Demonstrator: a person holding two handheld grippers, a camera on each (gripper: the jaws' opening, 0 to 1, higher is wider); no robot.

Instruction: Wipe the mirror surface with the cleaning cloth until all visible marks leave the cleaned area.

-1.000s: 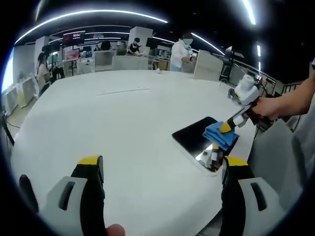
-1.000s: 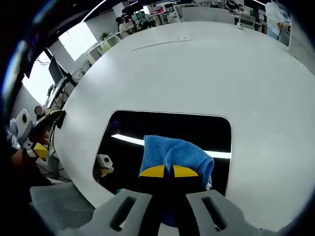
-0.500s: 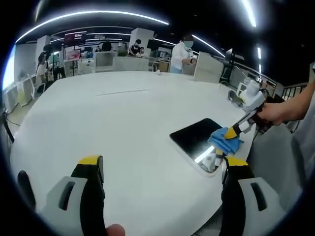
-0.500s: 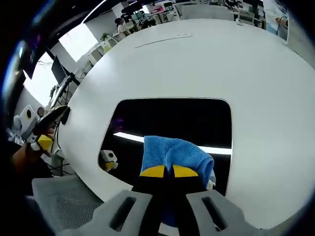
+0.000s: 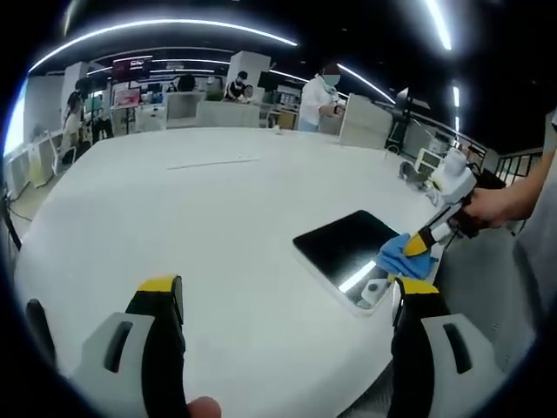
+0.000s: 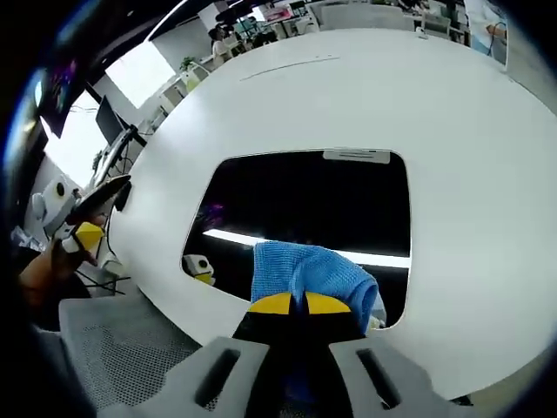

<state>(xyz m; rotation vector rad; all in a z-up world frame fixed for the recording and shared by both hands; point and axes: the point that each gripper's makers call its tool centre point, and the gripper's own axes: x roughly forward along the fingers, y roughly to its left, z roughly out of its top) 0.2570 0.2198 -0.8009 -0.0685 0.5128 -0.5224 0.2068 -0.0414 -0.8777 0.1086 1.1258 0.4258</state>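
Right gripper (image 6: 294, 303) clenched on cloth (image 6: 313, 272) at mirror (image 6: 305, 209) near edge, table (image 6: 365, 96) corner; left gripper (image 5: 283, 292) released.

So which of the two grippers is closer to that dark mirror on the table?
The right gripper. It presses the blue cloth onto the mirror at its near edge. The left gripper hangs open over bare white table, off to the mirror's side.

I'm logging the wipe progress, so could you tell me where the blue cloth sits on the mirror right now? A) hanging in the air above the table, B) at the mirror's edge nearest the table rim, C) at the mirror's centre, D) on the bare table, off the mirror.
B: the right tool is shut on the blue cloth, which sits at the edge of the mirror nearest the rim of the table.
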